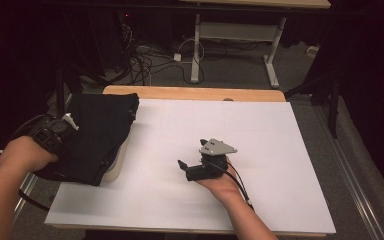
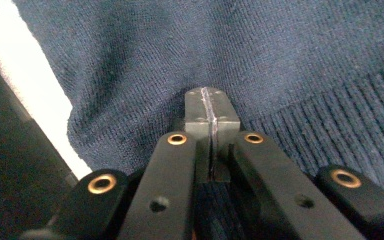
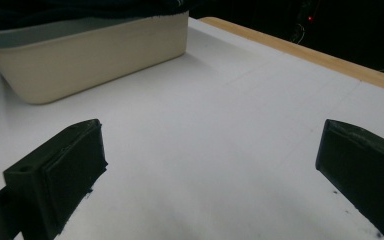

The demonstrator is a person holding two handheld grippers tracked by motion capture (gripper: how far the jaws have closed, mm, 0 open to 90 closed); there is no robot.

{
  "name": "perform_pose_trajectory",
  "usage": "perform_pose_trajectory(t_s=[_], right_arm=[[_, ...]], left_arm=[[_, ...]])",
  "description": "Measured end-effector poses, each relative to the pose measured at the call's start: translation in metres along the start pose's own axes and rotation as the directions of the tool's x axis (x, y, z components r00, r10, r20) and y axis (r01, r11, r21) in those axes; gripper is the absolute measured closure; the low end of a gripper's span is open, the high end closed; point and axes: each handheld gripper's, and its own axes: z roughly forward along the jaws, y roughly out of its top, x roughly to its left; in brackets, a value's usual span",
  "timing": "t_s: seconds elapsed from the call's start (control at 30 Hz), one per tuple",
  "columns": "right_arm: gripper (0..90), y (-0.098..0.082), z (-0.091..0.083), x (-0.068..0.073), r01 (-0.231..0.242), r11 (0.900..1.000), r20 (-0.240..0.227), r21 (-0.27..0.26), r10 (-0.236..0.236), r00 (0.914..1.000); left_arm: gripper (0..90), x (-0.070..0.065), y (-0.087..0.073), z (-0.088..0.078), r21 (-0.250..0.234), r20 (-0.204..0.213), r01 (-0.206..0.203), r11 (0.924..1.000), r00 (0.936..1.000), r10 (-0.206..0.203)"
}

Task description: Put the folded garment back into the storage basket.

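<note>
Overhead: white table; wooden rim | cables on grey floor

A dark knitted garment lies heaped over a pale tub at the left edge of the desk, whose white sheet leaves a strip of wood showing along the far side. The left tongs rest on the near left part of that garment, held by the left hand, though whether they pinch the cloth cannot be made out from here. The right tongs, carrying a grey three-cornered plate and trailing a cable, sit low over the bare white middle of the desk in the right hand, pointing left toward the tub and well apart from it.
</note>
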Motion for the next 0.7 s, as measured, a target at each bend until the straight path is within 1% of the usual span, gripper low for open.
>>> perform_pose_trajectory(t_s=[0.1,0.13,0.17,0.2,0.33,0.4,0.47,0.5,0.53,0.57,0.63,0.7], right_arm=[[0.4,-0.010,-0.010,0.001,0.010,1.000,0.011,0.008,-0.010,0.9999],[0.4,-0.014,-0.014,0.000,0.011,1.000,0.016,0.011,-0.011,0.9998],[0.4,-0.014,-0.014,0.000,0.011,1.000,0.016,0.011,-0.011,0.9998],[0.4,-0.020,-0.022,-0.001,0.007,1.000,0.024,0.012,-0.007,0.9997],[0.4,-0.032,-0.037,-0.004,0.003,1.000,0.030,0.021,-0.004,0.9995],[0.4,-0.036,-0.044,-0.006,0.000,1.000,0.038,0.019,-0.001,0.9993],[0.4,-0.038,-0.053,-0.009,-0.003,1.000,0.044,0.012,0.003,0.9990],[0.4,-0.038,-0.053,-0.009,-0.003,1.000,0.044,0.012,0.003,0.9990],[0.4,-0.039,-0.057,-0.009,-0.001,1.000,0.046,0.008,0.000,0.9989],[0.4,-0.041,-0.066,-0.010,0.002,1.000,0.054,0.001,-0.002,0.9985],[0.4,-0.044,-0.073,-0.010,-0.001,1.000,0.055,-0.008,0.001,0.9985],[0.4,-0.045,-0.076,-0.010,-0.003,1.000,0.055,-0.015,0.004,0.9985]], left_arm=[[86.8,0.000,0.001,0.000,0.005,-0.002,0.000,1.0000,1.0000,0.000],[86.8,0.000,0.002,0.000,0.004,0.000,-0.008,1.0000,1.0000,0.008],[86.8,0.000,0.002,0.000,0.004,0.000,-0.008,1.0000,1.0000,0.008],[86.9,0.001,0.001,-0.002,-0.008,0.016,-0.018,0.9998,0.9997,0.018],[86.9,0.002,-0.001,-0.005,-0.014,0.020,-0.019,0.9997,0.9996,0.020],[86.7,0.003,-0.002,-0.005,-0.008,0.016,0.001,1.0000,0.9999,-0.001],[86.7,0.005,-0.003,-0.005,0.002,0.007,0.038,0.9993,0.9992,-0.038],[86.7,0.005,-0.003,-0.005,0.002,0.007,0.038,0.9993,0.9992,-0.038],[86.7,0.007,-0.004,-0.005,0.005,0.003,0.051,0.9987,0.9987,-0.051],[86.7,0.009,-0.005,-0.005,0.012,-0.001,0.060,0.9981,0.9982,-0.060],[86.7,0.009,-0.005,-0.003,0.017,-0.001,0.061,0.9980,0.9981,-0.061],[86.7,0.010,-0.003,0.001,0.025,0.003,0.063,0.9977,0.9980,-0.063]])
